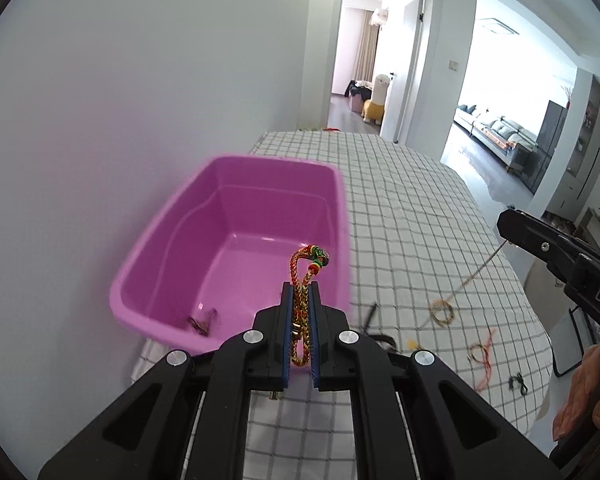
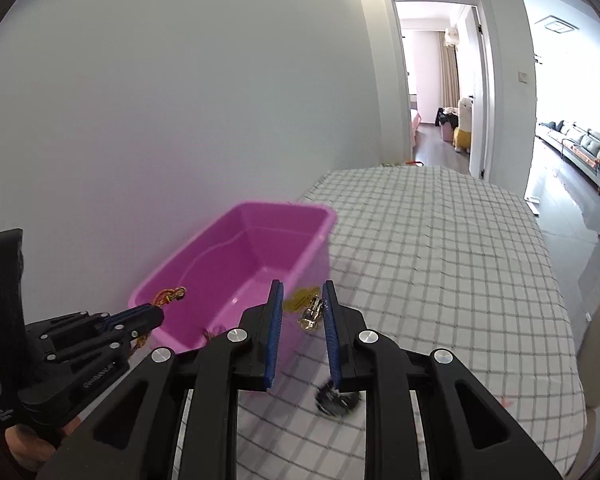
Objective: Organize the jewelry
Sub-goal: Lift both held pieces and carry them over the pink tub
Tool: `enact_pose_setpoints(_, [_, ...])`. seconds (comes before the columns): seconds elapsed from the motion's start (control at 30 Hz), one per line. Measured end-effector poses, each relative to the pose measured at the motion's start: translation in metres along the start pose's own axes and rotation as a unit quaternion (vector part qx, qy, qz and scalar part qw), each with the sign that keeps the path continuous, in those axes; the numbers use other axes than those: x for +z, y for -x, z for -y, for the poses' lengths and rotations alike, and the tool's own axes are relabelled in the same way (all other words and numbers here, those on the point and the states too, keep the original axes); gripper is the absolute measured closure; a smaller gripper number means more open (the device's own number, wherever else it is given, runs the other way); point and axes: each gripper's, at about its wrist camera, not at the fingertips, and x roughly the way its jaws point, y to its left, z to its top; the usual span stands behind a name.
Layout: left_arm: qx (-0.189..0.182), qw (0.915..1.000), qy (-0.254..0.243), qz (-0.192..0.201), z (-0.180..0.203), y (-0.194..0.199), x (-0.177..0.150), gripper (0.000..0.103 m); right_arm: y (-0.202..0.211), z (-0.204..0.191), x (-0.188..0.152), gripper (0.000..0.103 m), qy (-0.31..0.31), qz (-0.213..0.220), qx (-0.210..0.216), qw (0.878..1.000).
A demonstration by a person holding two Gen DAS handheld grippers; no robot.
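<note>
Between the blue-padded fingers of the left claw point(image 1: 300, 292) sits a braided gold-and-red cord bracelet with green and red beads point(image 1: 305, 276), clamped along its middle so that its beaded loop sticks out past the fingertips and a lower loop hangs behind the pads. Just beyond and below those fingertips lies the open pink rectangular plastic tub point(image 1: 172, 240), its near rim under the claw; a small dark brownish trinket point(image 1: 202, 321) rests on the tub floor.

The right claw point(image 2: 302, 292) stands released, its blue pads parted. A small silver-and-gold charm on a thin chain point(image 2: 311, 312) dangles beside the right pad; whether it touches that pad I cannot tell. To the left of this claw the pink tub continues.

Right of the left claw, on the white checked tablecloth point(image 1: 412, 216), lie a coiled gold chain point(image 1: 442, 312), a red-and-gold string piece point(image 1: 480, 354) and a small black item point(image 1: 518, 383).
</note>
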Motion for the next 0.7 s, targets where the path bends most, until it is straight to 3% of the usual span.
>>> enact_pose_setpoints(0.2, [0.002, 1.0000, -0.004, 0.000, -0.046, -0.026, 0.034, 0.096, -0.048, -0.042, 0.035, 0.084, 0.005, 0.005, 0.021, 1.000])
enact_pose_setpoints(0.53, [0.009, 0.9980, 0.043, -0.044, -0.085, -0.080, 0.034, 0.096, -0.125, -0.061, 0.039, 0.084, 0.022, -0.058, 0.054, 0.997])
enact_pose_setpoints(0.7, [0.005, 0.9956, 0.061, -0.070, -0.092, -0.103, 0.030, 0.095, -0.162, -0.061, 0.032, 0.083, 0.013, -0.109, 0.066, 0.992])
